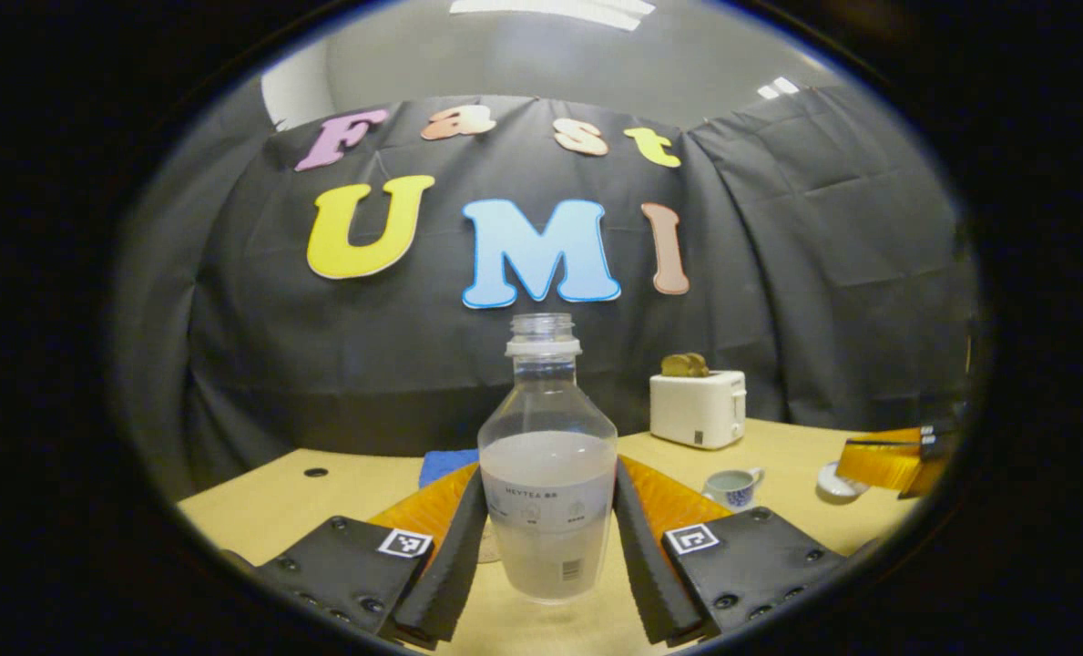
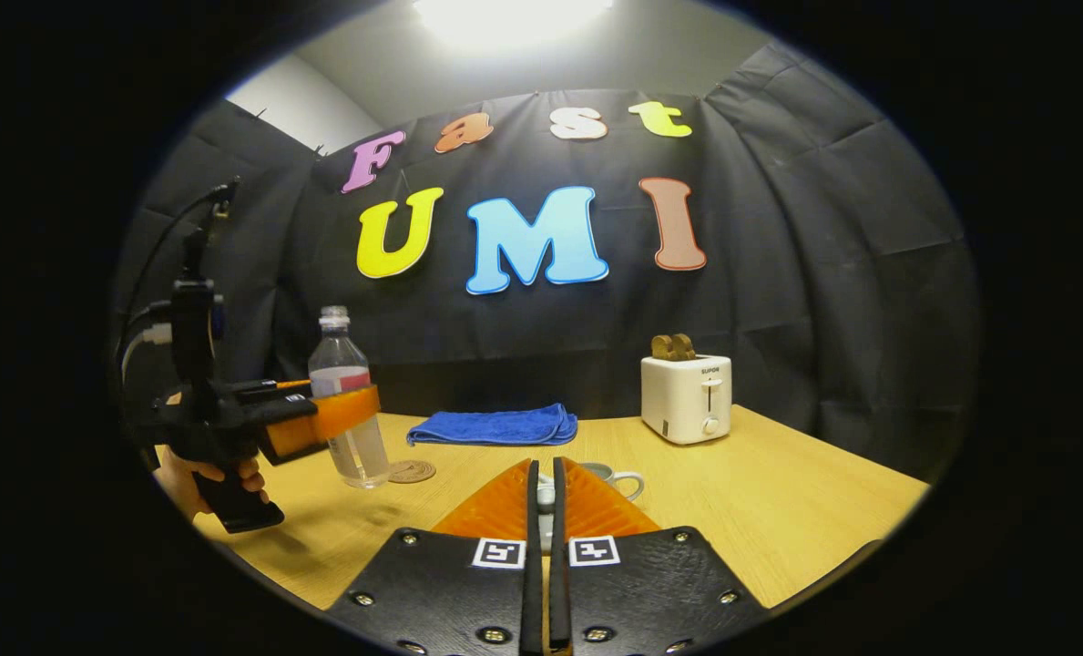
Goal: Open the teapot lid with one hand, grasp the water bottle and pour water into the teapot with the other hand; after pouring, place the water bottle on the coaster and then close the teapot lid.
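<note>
While the left gripper (image 1: pixel 548 556) fingers straddle the water bottle (image 1: pixel 548 474) beside the coaster (image 2: pixel 412 471), barely touching, we judge it half-full, slick and squashable; grip mid-label. Right gripper (image 2: pixel 543 510) fingers nearly closed.

Left gripper (image 2: pixel 345 415): pistol-grip handle, cables trailing behind. Right gripper (image 2: pixel 546 492): black screwed plates, square coded markers nearest fingers.
</note>
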